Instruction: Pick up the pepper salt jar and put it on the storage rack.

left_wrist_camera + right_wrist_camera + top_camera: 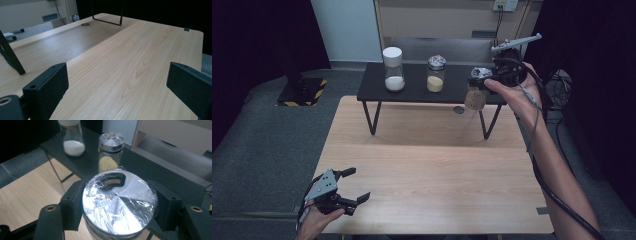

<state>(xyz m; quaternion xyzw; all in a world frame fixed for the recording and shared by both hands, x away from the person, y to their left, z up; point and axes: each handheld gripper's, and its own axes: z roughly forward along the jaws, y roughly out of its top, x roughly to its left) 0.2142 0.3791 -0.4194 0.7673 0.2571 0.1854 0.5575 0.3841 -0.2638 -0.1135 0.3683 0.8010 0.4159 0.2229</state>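
My right gripper (481,81) is shut on a glass jar (475,97) with a silver lid (120,201) covered in clear film. It holds the jar in the air near the right end of the black shelf (412,90). Brown contents show in the jar's lower part. In the right gripper view both black jaws press on the lid's sides. My left gripper (356,185) rests low at the wooden table's (432,165) front left corner, open, with nothing between its jaws (117,82).
On the black shelf stand a white-capped jar of white powder (393,70) and a silver-lidded jar of yellow grains (435,75). The shelf's thin black legs (371,117) stand on the table's far part. A round hole (458,109) lies in the tabletop near the held jar.
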